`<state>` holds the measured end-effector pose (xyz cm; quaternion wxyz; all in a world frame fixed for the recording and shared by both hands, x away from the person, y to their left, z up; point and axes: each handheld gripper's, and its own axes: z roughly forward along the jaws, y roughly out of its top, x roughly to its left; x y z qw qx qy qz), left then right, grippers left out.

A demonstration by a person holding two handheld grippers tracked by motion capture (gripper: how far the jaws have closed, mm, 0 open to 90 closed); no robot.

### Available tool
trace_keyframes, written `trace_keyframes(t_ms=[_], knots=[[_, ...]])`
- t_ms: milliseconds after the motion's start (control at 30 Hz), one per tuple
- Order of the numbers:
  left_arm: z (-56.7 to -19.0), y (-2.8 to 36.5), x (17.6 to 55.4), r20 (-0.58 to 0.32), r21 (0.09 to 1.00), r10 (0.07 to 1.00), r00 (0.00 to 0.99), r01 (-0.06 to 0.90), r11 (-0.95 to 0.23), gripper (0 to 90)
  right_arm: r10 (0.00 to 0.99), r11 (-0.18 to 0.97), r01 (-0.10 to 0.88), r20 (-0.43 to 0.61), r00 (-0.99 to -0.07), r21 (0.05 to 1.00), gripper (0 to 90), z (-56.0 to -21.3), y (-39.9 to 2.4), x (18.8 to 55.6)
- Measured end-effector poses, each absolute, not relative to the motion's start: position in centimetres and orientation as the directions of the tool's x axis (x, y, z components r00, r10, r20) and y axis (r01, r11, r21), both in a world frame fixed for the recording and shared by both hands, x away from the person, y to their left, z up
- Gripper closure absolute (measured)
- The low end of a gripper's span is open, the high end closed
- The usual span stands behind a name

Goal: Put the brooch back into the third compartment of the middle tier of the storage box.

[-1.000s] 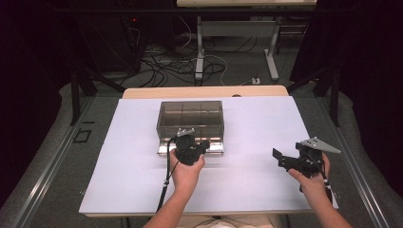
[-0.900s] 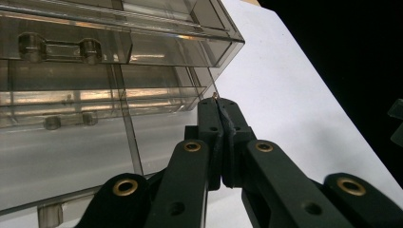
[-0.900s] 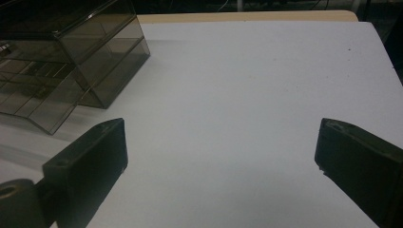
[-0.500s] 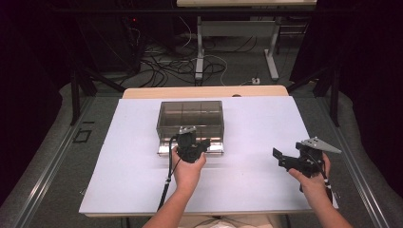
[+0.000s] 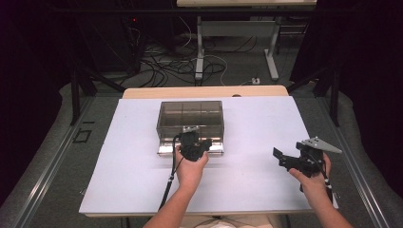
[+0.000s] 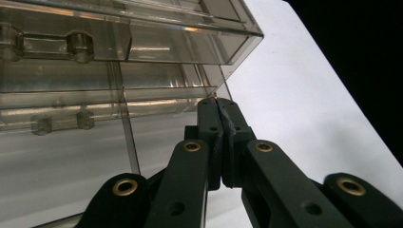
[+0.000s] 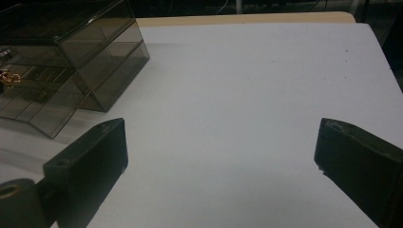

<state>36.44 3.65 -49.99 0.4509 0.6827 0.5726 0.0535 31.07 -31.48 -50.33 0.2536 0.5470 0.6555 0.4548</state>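
Note:
A smoky clear plastic box (image 5: 190, 114) stands on the white table top (image 5: 256, 123), with its bottom drawer (image 5: 164, 150) pulled out toward me. My left gripper (image 5: 192, 140) is at the drawer's front. In the left gripper view the jaws (image 6: 217, 102) are pressed together, tips touching the drawer's front edge (image 6: 157, 104); I cannot tell whether a thin lip is pinched. My right gripper (image 5: 281, 159) hovers over bare table at the right, open with nothing between its fingers (image 7: 221, 142). A small gold thing (image 7: 6, 77) shows inside the box (image 7: 95, 42).
White table surface lies open to the right of the box (image 7: 266, 80) and in front of it. A wooden strip (image 5: 204, 91) runs along the table's far edge. Beyond it, cables (image 5: 190, 64) and table legs (image 5: 272, 52) are on the floor.

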Motion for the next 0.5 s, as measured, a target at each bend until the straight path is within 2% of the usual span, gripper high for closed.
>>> trace_keyframes(t_ms=[500], knots=[[-50.72, 3.36, 36.86, -0.427, 0.662, 0.844, 0.325, 0.748, 0.047, 89.6, 0.947, -0.015, 0.471, 0.163, -0.275, 0.882, 3.5, -50.37, -31.35, 31.24]])
